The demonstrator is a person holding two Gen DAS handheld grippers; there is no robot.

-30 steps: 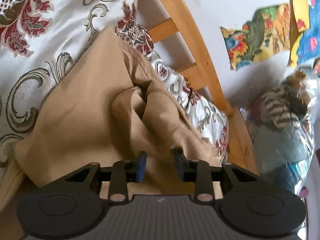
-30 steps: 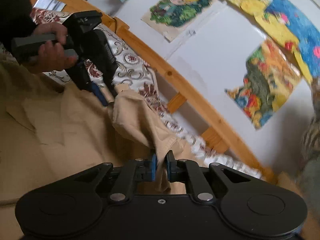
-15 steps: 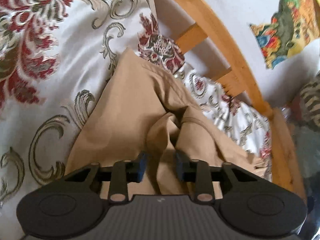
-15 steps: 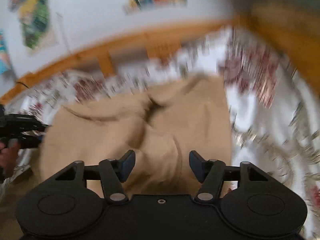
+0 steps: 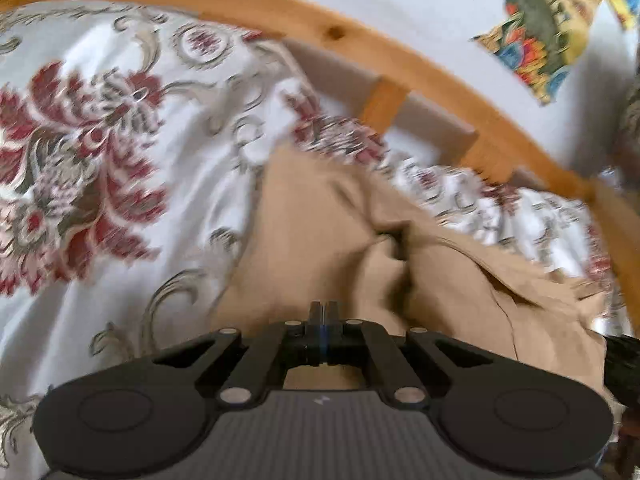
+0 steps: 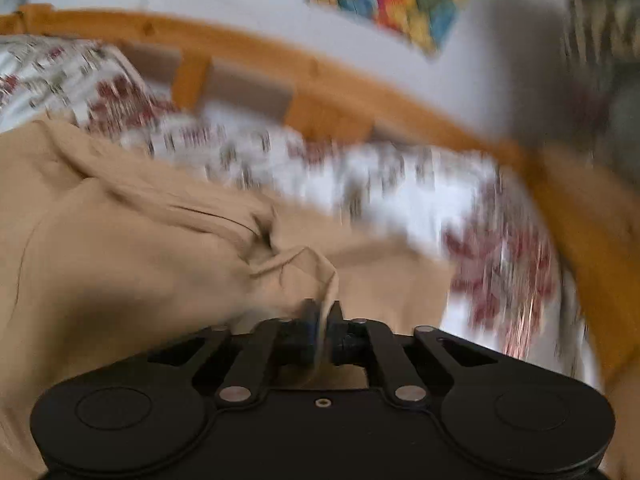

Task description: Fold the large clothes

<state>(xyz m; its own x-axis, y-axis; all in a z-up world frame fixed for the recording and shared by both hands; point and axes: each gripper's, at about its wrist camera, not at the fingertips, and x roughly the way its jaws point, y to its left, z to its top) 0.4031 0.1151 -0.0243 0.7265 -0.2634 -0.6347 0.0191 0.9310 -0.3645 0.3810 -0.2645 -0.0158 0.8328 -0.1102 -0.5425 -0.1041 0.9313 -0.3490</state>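
A tan garment (image 5: 320, 240) lies crumpled on a floral bedspread (image 5: 100, 140). My left gripper (image 5: 324, 312) hovers over the garment's near edge with its jaws shut. No cloth shows between its pads. In the right wrist view the same garment (image 6: 120, 260) fills the left half, blurred by motion. My right gripper (image 6: 323, 314) is closing, and a raised fold of the tan cloth runs down between its pads, which pinch it.
A curved wooden bed rail (image 5: 320, 32) borders the far side of the bed, also seen in the right wrist view as a rail (image 6: 320, 76). Colourful pictures (image 5: 540, 28) hang on the white wall behind. The bedspread (image 6: 400, 184) lies bare right of the garment.
My left jaws went from open over a fold to fully shut. My right gripper let go of the cloth, swung across the bed with jaws wide, then closed on a new fold.
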